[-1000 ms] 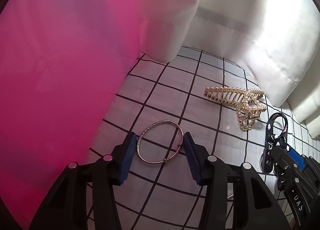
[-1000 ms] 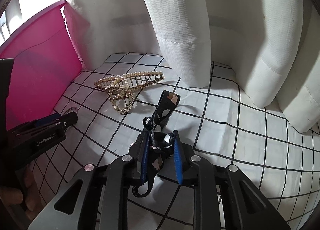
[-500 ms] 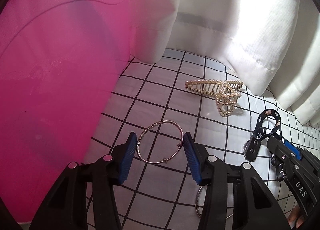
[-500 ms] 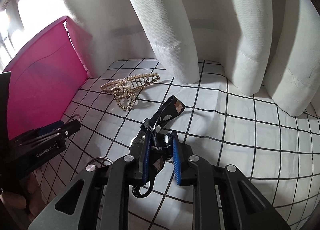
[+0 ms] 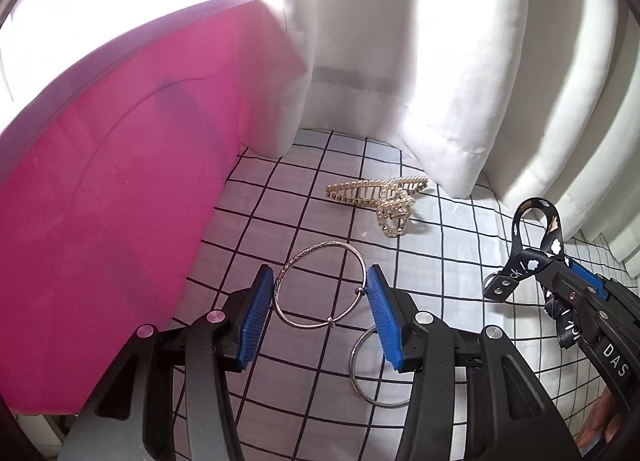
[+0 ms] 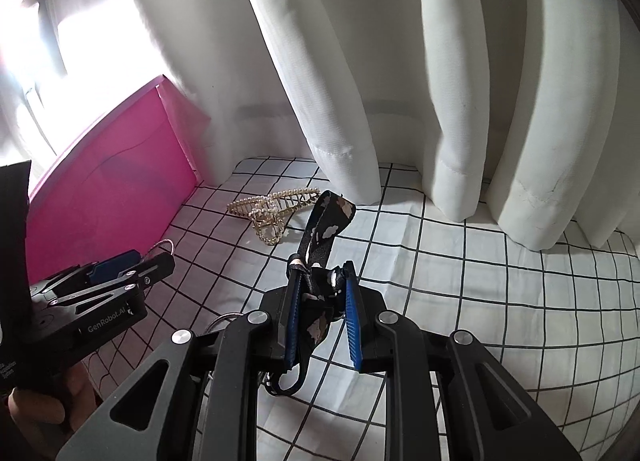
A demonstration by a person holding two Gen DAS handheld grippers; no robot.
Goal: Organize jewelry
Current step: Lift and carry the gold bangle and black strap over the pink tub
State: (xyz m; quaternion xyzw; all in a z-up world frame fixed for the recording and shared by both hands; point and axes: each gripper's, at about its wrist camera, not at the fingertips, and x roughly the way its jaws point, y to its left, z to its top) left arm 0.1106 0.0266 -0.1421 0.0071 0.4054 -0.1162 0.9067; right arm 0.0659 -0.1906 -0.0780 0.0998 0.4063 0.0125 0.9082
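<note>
My left gripper [image 5: 320,277] is shut on a thin metal bangle [image 5: 298,259], held across its width between the blue pads, above the checked cloth [image 5: 448,245]. A second plain ring [image 5: 353,365] lies on the cloth under the right finger. My right gripper [image 6: 320,273] is shut on a black strap with a cloud print [image 6: 330,217]; its loop sticks up past the fingertips. A gold pearl hair claw [image 5: 380,197] lies farther back near the curtain. The left wrist view shows the right gripper [image 5: 568,273] with the strap [image 5: 520,257] at the right edge.
A tall pink box [image 5: 120,201] stands close on the left, its top rim in sight. White curtain folds [image 6: 340,81] hang down to the cloth at the back. A hand [image 6: 36,413] holds the left gripper [image 6: 132,265] at the lower left of the right wrist view.
Both grippers have risen and pulled back, carrying the bangle and the strap. The pink box's top rim and more curtain have come into view, and the second ring shows under the left finger.
</note>
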